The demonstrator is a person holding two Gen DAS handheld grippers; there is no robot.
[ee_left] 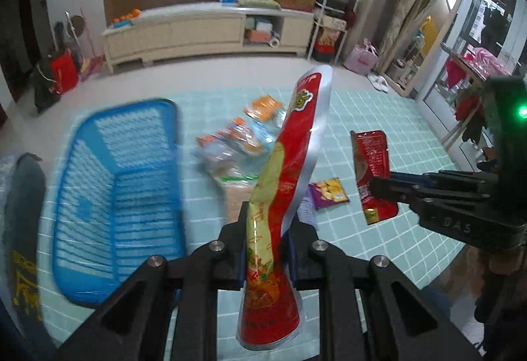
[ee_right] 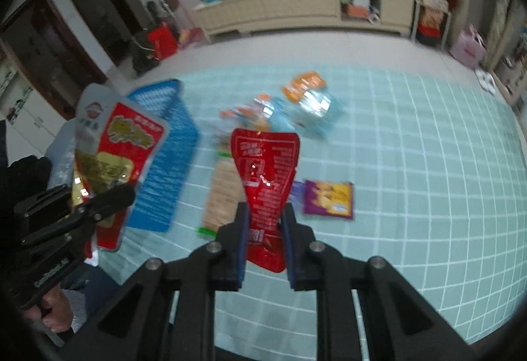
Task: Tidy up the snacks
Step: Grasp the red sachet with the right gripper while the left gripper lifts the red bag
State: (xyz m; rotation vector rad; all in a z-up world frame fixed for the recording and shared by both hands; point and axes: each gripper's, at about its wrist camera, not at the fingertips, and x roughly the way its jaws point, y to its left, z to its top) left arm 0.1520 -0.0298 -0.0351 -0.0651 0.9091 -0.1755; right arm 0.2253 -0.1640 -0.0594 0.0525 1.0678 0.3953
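2 tongs (ee_left: 266, 249) (ee_right: 263, 242) grip red packets (ee_left: 283, 196) (ee_right: 263, 183) above teal grid mat (ee_right: 411, 163).

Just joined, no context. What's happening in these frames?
Snack sorting on a tiled mat. The left gripper is shut on a tall red-and-gold pouch, held up in the air. The right gripper is shut on a smaller red packet. The blue basket looks empty where visible. A purple packet and some orange-and-clear packs lie on the mat.
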